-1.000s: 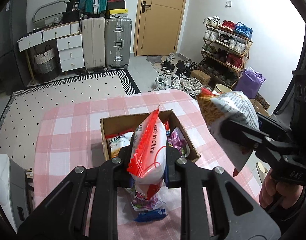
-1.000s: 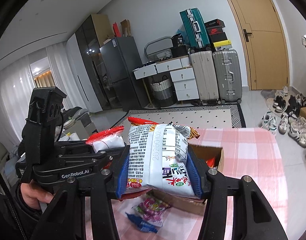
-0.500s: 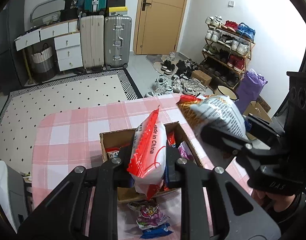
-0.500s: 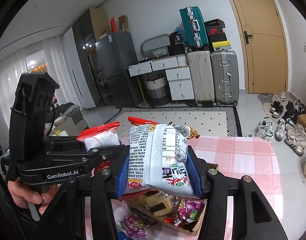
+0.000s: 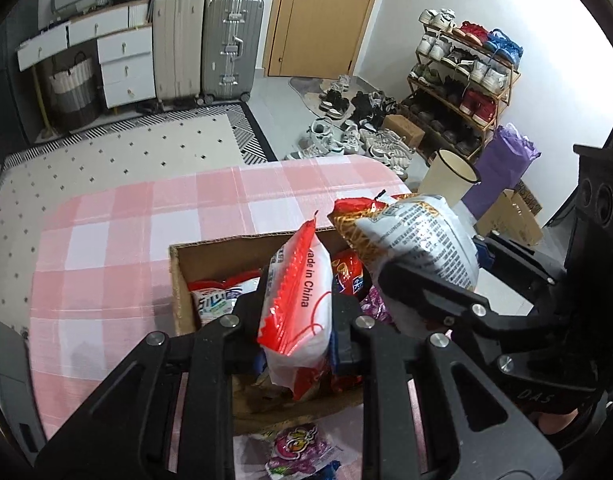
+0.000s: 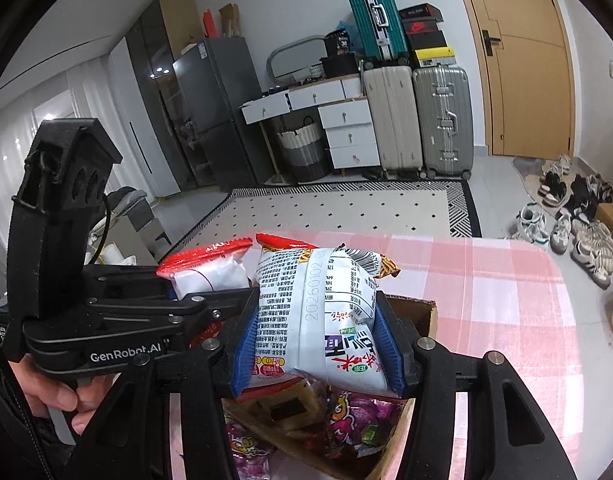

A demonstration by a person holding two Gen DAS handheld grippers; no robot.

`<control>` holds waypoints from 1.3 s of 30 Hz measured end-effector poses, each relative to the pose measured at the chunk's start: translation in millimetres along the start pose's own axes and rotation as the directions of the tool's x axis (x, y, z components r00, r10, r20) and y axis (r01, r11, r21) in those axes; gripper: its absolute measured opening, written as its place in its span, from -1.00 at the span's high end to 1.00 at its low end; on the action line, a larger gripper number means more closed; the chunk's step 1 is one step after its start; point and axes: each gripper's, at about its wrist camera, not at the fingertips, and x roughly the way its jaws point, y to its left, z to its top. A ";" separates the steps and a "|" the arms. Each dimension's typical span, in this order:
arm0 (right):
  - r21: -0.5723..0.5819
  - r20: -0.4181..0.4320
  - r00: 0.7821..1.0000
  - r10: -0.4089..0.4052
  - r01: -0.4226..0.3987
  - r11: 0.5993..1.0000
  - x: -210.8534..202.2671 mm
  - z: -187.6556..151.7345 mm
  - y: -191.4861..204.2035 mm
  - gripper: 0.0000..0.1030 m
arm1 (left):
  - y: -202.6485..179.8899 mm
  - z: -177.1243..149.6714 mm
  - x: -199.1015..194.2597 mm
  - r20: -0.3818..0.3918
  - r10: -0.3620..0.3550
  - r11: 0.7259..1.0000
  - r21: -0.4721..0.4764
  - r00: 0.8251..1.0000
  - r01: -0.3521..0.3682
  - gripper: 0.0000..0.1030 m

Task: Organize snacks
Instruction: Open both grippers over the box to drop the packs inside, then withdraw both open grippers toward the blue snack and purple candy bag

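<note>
Both upright: red-white packet; noodle bag.

Left gripper clamps a red-and-white snack pack, "Made in China" on its edge, upright over an open cardboard box on a pink-checked tablecloth. At right, the right gripper grips a white printed noodle-type bag, tilted over the box's right side, just beside the red-and-white pack. More packets lie inside the box, incl. a white-and-blue one at left. A purple candy packet lies on the cloth in front of the box. Bkgd: suitcases, wooden door, shoe rack.
</note>
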 end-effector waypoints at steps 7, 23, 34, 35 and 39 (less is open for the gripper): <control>0.031 -0.001 1.000 0.011 -0.011 0.999 11.6 1.5 -14.6 -0.36 | 10.4 0.7 19.9 -0.047 0.044 0.998 -0.031 0.998 -0.045 -0.18; 0.001 0.145 0.989 -0.018 0.018 1.000 -72.1 -2.3 10.1 -0.54 | 2.8 -34.8 -39.5 0.021 0.081 0.996 -0.034 0.996 -0.081 -0.39; -0.028 0.163 0.986 0.023 -0.018 0.999 -111.2 -23.6 45.8 -0.86 | -10.6 -78.6 -87.5 0.096 0.113 0.993 -0.029 0.989 -0.111 -0.56; -0.026 0.164 0.986 0.022 -0.018 0.999 -113.3 -26.0 48.1 -0.88 | -13.7 -83.9 -92.6 0.114 0.129 0.992 -0.017 0.985 -0.128 -0.56; -0.027 0.181 0.983 0.022 -0.018 0.999 -125.7 -39.3 57.1 -0.97 | -28.5 -104.3 -112.7 0.175 0.162 0.985 0.037 0.971 -0.170 -0.59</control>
